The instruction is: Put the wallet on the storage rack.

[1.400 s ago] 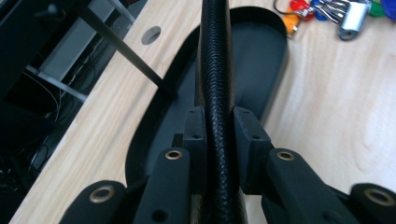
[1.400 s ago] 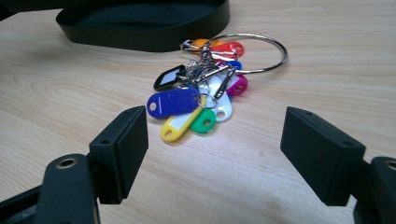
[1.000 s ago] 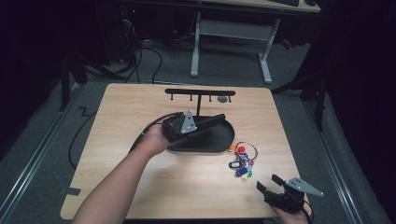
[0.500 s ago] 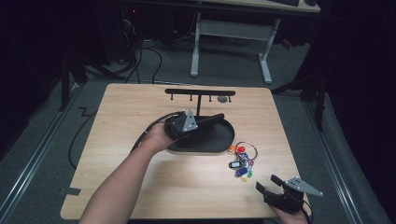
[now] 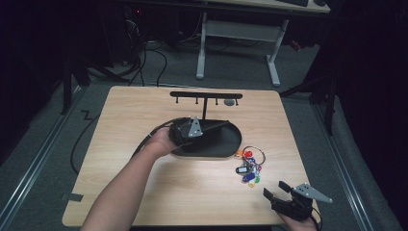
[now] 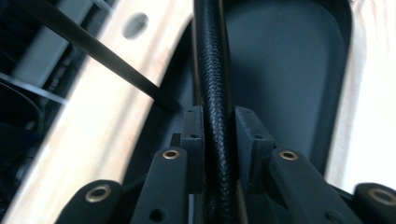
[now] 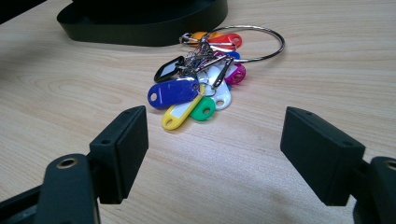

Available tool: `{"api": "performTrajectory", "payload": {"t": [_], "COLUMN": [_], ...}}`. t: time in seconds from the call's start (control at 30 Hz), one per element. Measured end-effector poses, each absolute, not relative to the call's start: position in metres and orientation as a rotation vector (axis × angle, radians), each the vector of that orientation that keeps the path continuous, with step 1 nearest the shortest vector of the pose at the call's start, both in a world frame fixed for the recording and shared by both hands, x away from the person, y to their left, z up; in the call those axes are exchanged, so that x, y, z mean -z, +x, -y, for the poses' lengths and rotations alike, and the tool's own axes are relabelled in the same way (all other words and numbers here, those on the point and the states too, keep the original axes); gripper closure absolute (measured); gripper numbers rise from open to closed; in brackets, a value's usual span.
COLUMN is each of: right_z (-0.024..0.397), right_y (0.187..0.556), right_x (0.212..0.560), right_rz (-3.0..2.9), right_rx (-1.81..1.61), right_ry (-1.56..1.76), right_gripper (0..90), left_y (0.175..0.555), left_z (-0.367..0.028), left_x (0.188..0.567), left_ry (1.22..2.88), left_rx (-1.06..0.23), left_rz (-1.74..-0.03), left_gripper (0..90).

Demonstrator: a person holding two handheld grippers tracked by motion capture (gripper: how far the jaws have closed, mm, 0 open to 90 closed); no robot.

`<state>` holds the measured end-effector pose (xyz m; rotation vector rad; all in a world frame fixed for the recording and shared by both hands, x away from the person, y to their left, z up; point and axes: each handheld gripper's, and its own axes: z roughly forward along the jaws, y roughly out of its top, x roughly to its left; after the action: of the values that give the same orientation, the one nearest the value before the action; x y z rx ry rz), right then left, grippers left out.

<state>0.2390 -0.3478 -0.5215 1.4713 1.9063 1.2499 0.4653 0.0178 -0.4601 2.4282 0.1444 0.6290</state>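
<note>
Left gripper (image 6: 219, 135) on black braided strap (image 6: 212, 70) over the tray; right gripper (image 7: 212, 140) idle by the keys.

Left: jaws sit either side of the strap, pads right against it, and have just been opening a touch with the strap between them. The strap runs up from the jaws across the black oval tray (image 5: 231, 144), which sits mid-table at the foot of the black T-shaped hook stand (image 5: 206, 96). High view puts the left gripper (image 5: 190, 130) at the tray's left end, hand (image 5: 161, 142) behind it. Right: jaws spread wide, nothing between them, low over the wooden table (image 5: 144, 110) at its near right corner (image 5: 288, 204). Keyring with coloured tags (image 7: 201, 70) lies flat just beyond those jaws, right beside the tray's near-right rim; also seen from above (image 5: 250, 166).
</note>
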Motion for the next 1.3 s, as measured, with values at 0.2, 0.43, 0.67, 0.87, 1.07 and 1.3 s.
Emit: {"api": "performTrajectory", "payload": {"t": [0.2, 0.43, 0.67, 0.87, 1.07, 1.3], "right_z": [0.347, 0.346, 0.346, 0.346, 0.344, 0.343], "right_y": [0.239, 0.240, 0.240, 0.241, 0.241, 0.243], "right_x": [0.521, 0.521, 0.522, 0.522, 0.522, 0.521], "right_rz": [-1.909, -1.915, -1.916, -1.919, -1.921, -1.924], "right_rx": [-1.248, -1.248, -1.245, -1.243, -1.242, -1.243], "right_ry": [1.468, 1.465, 1.469, 1.469, 1.467, 1.461], "right_gripper": [23.6, 23.6, 23.6, 23.6, 23.7, 23.6], "left_y": [0.460, 0.462, 0.473, 0.470, 0.467, 0.456], "left_z": [-0.014, -0.014, -0.019, -0.021, -0.024, -0.031], "left_x": [0.465, 0.471, 0.478, 0.477, 0.469, 0.469], "left_ry": [2.465, 2.494, 2.519, 2.504, 2.477, 2.464], "left_rx": [-0.578, -0.541, -0.574, -0.529, -0.519, -0.510], "left_rz": [-0.119, -0.142, -0.289, -0.296, -0.315, -0.338], "left_gripper": [71.6, 66.7, 59.2, 55.5, 56.3, 55.8]}}
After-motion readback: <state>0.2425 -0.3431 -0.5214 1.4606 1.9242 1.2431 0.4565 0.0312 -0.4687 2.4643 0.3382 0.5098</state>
